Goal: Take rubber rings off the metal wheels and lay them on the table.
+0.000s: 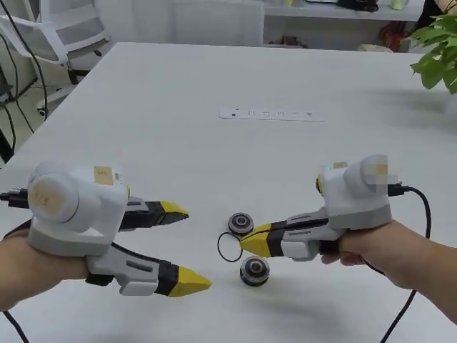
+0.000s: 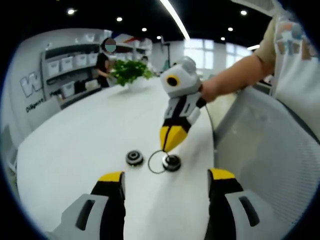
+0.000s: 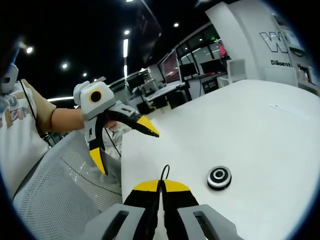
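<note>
My right gripper (image 1: 246, 244) is shut on a thin black rubber ring (image 1: 218, 247), which hangs from its yellow tips just over the white table (image 1: 214, 143). Two metal wheels flank the ring, one behind it (image 1: 240, 223) and one nearer me (image 1: 255, 270). In the right gripper view the ring (image 3: 164, 171) rises as a thin loop from the closed tips (image 3: 161, 186), with a wheel (image 3: 219, 177) to the right. My left gripper (image 1: 184, 246) stands open to the left of the ring, nothing between its jaws. The left gripper view shows the ring (image 2: 149, 163) between both wheels (image 2: 134, 158) (image 2: 171, 163).
A white power strip (image 1: 271, 113) lies further back on the table. A green plant (image 1: 437, 51) stands at the far right edge. An office chair (image 1: 64, 28) is beyond the far left corner. A mesh chair back (image 2: 265, 150) is close to me.
</note>
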`<state>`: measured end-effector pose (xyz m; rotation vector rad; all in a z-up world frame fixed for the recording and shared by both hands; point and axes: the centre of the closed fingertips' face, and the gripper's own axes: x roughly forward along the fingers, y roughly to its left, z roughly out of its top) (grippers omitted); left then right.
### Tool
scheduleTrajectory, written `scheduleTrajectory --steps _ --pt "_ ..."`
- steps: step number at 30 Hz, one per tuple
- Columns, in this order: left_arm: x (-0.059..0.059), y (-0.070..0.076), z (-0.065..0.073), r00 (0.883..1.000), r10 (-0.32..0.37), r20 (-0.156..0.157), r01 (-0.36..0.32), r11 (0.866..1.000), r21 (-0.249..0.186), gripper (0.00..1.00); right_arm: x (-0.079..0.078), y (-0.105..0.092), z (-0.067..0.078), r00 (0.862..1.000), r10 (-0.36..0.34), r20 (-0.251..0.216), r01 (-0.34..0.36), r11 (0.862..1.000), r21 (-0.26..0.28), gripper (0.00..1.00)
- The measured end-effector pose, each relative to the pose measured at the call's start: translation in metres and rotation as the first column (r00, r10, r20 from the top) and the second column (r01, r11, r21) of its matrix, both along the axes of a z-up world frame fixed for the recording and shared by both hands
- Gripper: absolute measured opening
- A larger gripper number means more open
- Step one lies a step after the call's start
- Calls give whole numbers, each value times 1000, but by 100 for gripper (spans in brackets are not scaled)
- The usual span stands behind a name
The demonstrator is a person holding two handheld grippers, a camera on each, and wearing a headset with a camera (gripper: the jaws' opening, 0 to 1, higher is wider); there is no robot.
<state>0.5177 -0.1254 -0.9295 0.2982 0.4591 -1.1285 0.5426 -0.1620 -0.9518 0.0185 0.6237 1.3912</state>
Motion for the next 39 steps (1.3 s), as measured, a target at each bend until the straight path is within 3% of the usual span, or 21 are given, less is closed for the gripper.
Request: scheduleTrajectory --steps 12,20,29,35,39 --pt "-1 20 1 998 58 -1 -58 998 -6 74 0 22 -6 999 41 5 -41 999 -18 0" --pt "0 30 -1 996 89 -2 -89 996 -5 75 -3 34 -26 998 67 0 -67 995 -69 0" --pt "-1 35 -1 995 102 1 -102 995 -3 75 8 30 -41 1000 13 11 -11 992 -129 0" --pt "-2 37 -3 994 106 -1 -106 994 2 76 15 24 -48 999 -9 45 17 985 -171 1" --pt "-2 37 -4 995 102 1 -102 995 11 76 16 22 -51 997 -3 83 19 980 -197 10"
